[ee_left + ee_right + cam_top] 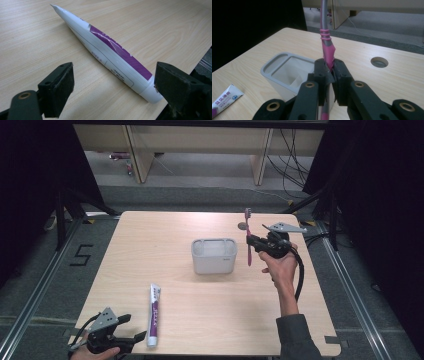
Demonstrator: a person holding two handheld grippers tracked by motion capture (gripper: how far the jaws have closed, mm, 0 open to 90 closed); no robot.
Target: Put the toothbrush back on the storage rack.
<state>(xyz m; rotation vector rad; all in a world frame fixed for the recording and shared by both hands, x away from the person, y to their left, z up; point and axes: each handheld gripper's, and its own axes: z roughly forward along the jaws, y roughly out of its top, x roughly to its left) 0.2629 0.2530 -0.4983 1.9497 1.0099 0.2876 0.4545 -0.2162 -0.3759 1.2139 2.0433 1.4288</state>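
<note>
A pink and grey toothbrush [248,237] stands upright, bristles up, with my right gripper [253,241] shut on its handle just right of the white holder box [214,255]. In the right gripper view the pink handle [328,51] is pinched between the jaws, the right gripper [331,72] hovering beside the holder box [277,71]. A white and purple toothpaste tube [154,314] lies on the table near the front left. My left gripper [137,338] is open at the tube's cap end. In the left gripper view the tube [110,51] lies between the spread jaws of the left gripper [115,87].
The wooden table [165,230] has a round cable hole [243,226] at the back, behind the toothbrush. The table's front edge [185,75] runs close by the tube's cap. Dark curtains and metal rails flank the table; shelving stands beyond it.
</note>
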